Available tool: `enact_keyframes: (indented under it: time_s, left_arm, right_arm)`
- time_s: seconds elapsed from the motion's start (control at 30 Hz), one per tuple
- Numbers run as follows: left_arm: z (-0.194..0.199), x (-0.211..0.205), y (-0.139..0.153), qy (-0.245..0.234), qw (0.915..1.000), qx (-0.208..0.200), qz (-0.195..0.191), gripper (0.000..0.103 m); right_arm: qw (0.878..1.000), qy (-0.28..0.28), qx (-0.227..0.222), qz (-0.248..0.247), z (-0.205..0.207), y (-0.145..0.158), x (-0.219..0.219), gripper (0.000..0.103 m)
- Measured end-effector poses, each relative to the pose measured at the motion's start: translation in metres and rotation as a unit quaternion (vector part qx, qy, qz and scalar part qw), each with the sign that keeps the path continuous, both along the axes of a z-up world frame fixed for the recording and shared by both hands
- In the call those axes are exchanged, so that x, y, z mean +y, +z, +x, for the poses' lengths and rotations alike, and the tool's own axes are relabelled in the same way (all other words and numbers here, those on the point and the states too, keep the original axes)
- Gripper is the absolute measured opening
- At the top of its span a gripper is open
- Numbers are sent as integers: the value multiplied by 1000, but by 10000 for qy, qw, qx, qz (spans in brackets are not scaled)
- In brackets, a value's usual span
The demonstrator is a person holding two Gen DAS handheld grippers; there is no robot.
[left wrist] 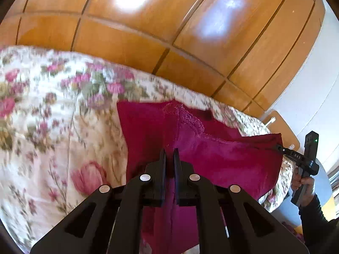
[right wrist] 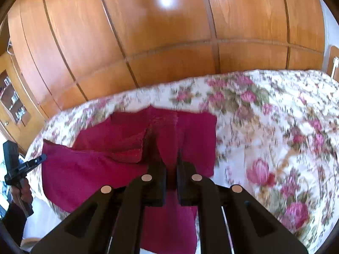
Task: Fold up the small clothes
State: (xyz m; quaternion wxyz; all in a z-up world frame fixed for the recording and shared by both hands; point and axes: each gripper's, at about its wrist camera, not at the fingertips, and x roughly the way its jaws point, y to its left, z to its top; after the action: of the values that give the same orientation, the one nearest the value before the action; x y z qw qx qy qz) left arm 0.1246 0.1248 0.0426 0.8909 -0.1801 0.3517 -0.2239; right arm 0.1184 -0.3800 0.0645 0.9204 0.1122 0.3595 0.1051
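Step in hand: lift-and-carry phase of a fold, both claws clamped on the near edge of the magenta garment [left wrist: 222,160], which lies on the floral bedspread [left wrist: 53,127] w/ wooden wardrobe [left wrist: 169,31] behind

Left gripper [left wrist: 170,154]: jaws pressed nearly together, pinching cloth, fabric runs up between the fingers and hangs down under the frame. Right gripper [right wrist: 171,160]: same, jaws near-closed on a fold of the garment, cloth draping below. From the left cam the right gripper's tip sits at the garment's far-right corner, fabric pulled taut to it; right hand [left wrist: 303,184] wraps the handle. From the right cam the left one holds the opposite corner, left hand [right wrist: 23,190] on its grip

Garment state: near edge raised off the bed btwn the two pinch pts, sagging in the middle; far part w/ lace trim [left wrist: 186,116] flat-ish on the spread, some bunching near centre. Can't tell what kind of garment for sure, prob a top or underwear

Progress, my read: early/mid, no clean crease visible yet

Next move needs: carry both corners fwd together at matched height, keep tension so the middle doesn't droop, lay near edge over far edge, aligned, release only once cloth rests. Risk: uneven pull → skewed fold; thin fabric could slip out of a claw
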Motion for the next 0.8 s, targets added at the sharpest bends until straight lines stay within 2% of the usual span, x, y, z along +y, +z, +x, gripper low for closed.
enact_keyframes:
  time_s: [0.1,0.2,0.43,0.53,0.7,0.73,0.8]
  left_arm:
    - [17,3,13,179,9997,-173,48,5]
    - [39,3,17,352,9992,-174,101,5]
    - [108,-15,11,600,9961,-86,634,5]
    - [136,-20,-4,728,9939,120,823,5]
    - [170,-26,-50,985,9843,759,1249,5]
    - [174,-29,-59,983,9818,899,1353,5]
    - [178,-32,-70,1001,9776,1044,1528,6]
  right_arm:
    - [9998,-100,-109,153,26,8,-6,6]
    - [9992,-206,-59,340,54,4,-14,6]
    - [9976,-544,251,337,127,-22,-18,6]
    - [9956,-636,528,447,153,-41,-22,6]
    - [9901,-801,1084,391,182,-83,-23,8]
    - [9888,-812,1189,399,185,-91,-23,11]
    - [9864,-861,1325,449,189,-101,-27,29]
